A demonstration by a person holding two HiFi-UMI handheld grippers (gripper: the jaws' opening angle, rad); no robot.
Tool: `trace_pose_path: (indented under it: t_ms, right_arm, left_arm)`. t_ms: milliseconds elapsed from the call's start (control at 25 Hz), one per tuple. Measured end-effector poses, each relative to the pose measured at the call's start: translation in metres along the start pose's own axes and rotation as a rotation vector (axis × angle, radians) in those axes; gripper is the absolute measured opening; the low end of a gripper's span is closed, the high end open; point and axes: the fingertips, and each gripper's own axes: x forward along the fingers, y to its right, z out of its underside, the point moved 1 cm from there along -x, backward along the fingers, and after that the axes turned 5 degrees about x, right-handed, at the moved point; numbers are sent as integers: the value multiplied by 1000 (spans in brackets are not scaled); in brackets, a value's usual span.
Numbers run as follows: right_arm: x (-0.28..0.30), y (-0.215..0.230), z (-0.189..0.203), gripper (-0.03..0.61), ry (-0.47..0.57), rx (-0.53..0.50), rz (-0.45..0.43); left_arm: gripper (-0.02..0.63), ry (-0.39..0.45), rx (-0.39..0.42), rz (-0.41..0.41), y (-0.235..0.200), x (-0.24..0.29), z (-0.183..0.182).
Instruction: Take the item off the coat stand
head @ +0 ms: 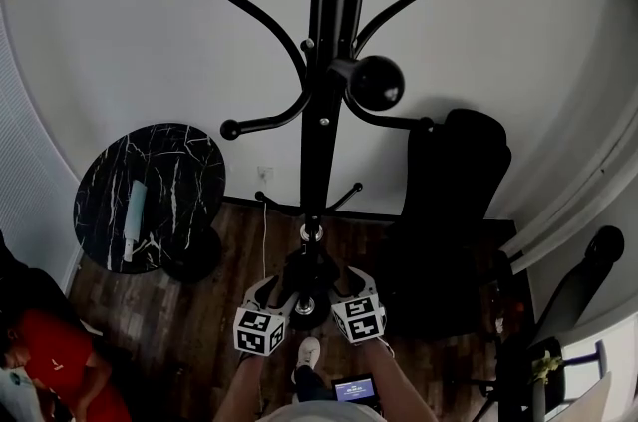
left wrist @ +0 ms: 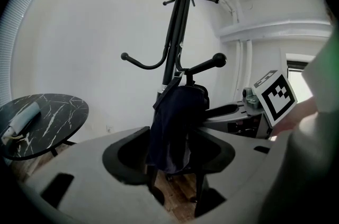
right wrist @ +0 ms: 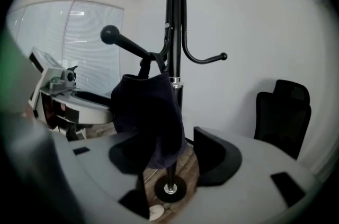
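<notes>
The left hand-held gripper (left wrist: 170, 157) and the right hand-held gripper (right wrist: 172, 159) both stand with jaws wide apart and nothing clamped. In the head view they sit side by side at the bottom centre of the frame, left (head: 267, 302) and right (head: 351, 295), flanking the foot of the coat stand (head: 321, 61). The bag (left wrist: 175, 122) is dark and soft, and it fills the middle of each gripper view. It hangs in line with the gap between the jaws, its lower hem down at jaw level, while the pads do not press on it; whether the cloth brushes them cannot be told. In the right gripper view the bag (right wrist: 148, 117) hangs by its strap from a knob-ended hook (right wrist: 109, 34) that juts toward the upper left, just beside the pole. Below the hem the round base (right wrist: 170, 188) rests on the wooden floor (head: 239, 240). Space is tight at either side. A round black marble surface (head: 150, 196) stands at the left of the head view, and a black chair (head: 459, 201) stands at the right, each near the stand. Behind the stand the white wall (head: 120, 41) is bare. A person in red (head: 60, 360) sits at the lower left corner.
</notes>
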Motion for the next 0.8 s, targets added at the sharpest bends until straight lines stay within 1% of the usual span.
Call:
trace_pose_path:
  t_ms: [160,280,400,440,520,560,600,640,680,760,800]
  right_arm:
    - [2,0,0,213,15,22,-3]
    - [5,-2,1,213,17,19,-10]
    - [6,0,-1,212,27,16,-5]
    - [5,2,-3,197,41,13,2]
    - [3,4,-8,148,71,4,11]
    - [3,4,-9,144,79,3,10]
    - [3,3,-9,144,81,4,7]
    - [4,3,-9,143,80,3,2]
    - [5,2,-9,127,79,-3,-1]
    - [4,0,-10,41,77,-29,-2]
    - [2,-2,-10,40,76,-40,-1]
  left_arm:
    - [222,-6,12,9,4,5,1]
    - [221,-19,19,12,6,7,3]
    - [205,-23,18,7,6,9,4]
    - [201,-24,16,8,6,10,5]
    - [184,-28,11,12,6,12,5]
    - [165,-29,12,11,6,12,5]
    - [138,-29,17,7,5,12,4]
    - [93,-29,25,2,4,13,3]
    - [54,-30,32,-2,3,13,3]
    - [44,-32,35,-10,2,14,3]
    - [42,-33,34,-12,2,14,3]
